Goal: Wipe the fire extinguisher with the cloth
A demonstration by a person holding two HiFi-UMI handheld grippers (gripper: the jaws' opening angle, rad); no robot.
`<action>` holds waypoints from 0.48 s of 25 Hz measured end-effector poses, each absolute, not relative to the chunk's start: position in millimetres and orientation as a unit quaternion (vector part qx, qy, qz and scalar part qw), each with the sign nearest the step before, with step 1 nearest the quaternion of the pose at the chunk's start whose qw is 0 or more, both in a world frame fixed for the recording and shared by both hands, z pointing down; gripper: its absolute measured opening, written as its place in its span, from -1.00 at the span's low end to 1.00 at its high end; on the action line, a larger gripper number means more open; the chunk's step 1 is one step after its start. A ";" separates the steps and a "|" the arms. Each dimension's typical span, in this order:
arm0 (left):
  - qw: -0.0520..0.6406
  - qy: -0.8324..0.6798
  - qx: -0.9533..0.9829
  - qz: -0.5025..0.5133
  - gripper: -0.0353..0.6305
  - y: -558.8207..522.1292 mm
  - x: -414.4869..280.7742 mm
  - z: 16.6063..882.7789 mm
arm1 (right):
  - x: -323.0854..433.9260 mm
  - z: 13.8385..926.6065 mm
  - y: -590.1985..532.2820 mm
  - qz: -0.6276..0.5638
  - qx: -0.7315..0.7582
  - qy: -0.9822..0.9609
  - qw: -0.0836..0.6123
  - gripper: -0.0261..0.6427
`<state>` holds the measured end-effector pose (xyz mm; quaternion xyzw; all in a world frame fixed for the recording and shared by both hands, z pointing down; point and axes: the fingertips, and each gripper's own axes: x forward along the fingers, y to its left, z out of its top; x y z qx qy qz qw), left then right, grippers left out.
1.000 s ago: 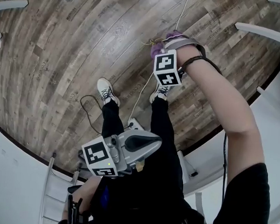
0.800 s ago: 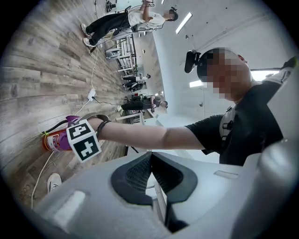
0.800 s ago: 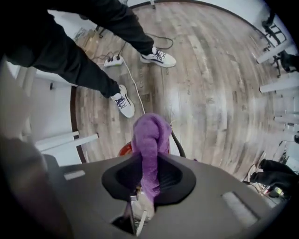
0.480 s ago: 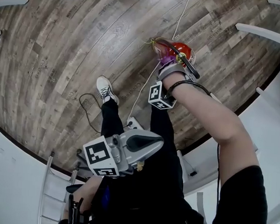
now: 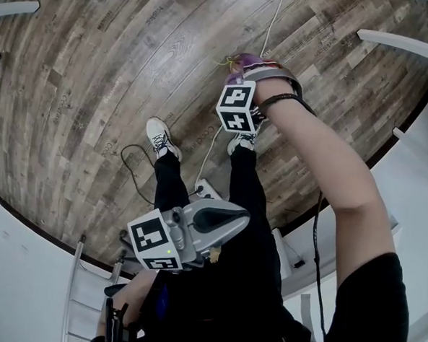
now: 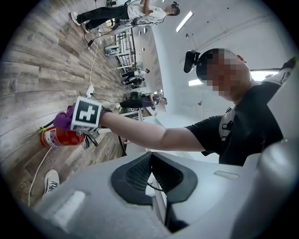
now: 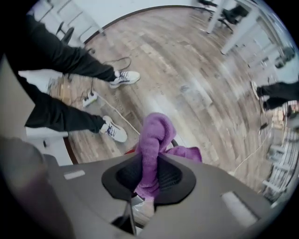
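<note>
The red fire extinguisher [image 6: 60, 138] stands on the wooden floor, seen from the side in the left gripper view. My right gripper [image 7: 150, 161] points steeply down at its top and is shut on a purple cloth [image 7: 156, 135]. The cloth [image 6: 62, 120] rests on the extinguisher's upper end. In the head view the cloth [image 5: 242, 61] and the right gripper's marker cube [image 5: 237, 107] cover the extinguisher. Only a red sliver [image 7: 130, 150] shows beside the jaws in the right gripper view. My left gripper [image 6: 150, 158] is shut on nothing, held level near the person's waist [image 5: 196, 227], well away from the extinguisher.
A white cable [image 5: 214, 141] and a black cable [image 5: 131, 158] lie on the floor by the person's shoes [image 5: 160, 138]. A white socket block [image 5: 205, 190] sits near the feet. White furniture legs [image 5: 402, 52] ring the floor. Another person [image 6: 121, 11] stands far off.
Half a second ago the right gripper sat nearer the feet with the red extinguisher top showing beyond it. Now it has moved back over the top and hides it. The left gripper stayed still.
</note>
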<state>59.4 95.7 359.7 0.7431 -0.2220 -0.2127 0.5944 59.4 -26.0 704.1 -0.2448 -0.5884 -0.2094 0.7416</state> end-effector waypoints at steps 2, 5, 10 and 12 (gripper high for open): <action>0.596 -0.220 0.743 -0.213 -0.90 96.6 62.5 361.2 | 48.1 696.7 -34.4 -0.105 -0.222 -0.631 0.736 -0.73; 0.596 -0.214 0.745 -0.210 -0.90 96.5 71.6 362.8 | 32.7 671.5 -71.6 0.035 -0.132 -0.696 0.705 -0.73; 0.597 -0.215 0.745 -0.207 -0.90 99.1 77.8 359.9 | 56.2 648.8 -137.7 0.261 0.028 -0.746 0.612 -0.73; 0.602 -0.220 0.741 -0.202 -0.90 102.3 75.0 364.1 | 83.9 647.1 -157.1 0.328 0.072 -0.744 0.579 -0.73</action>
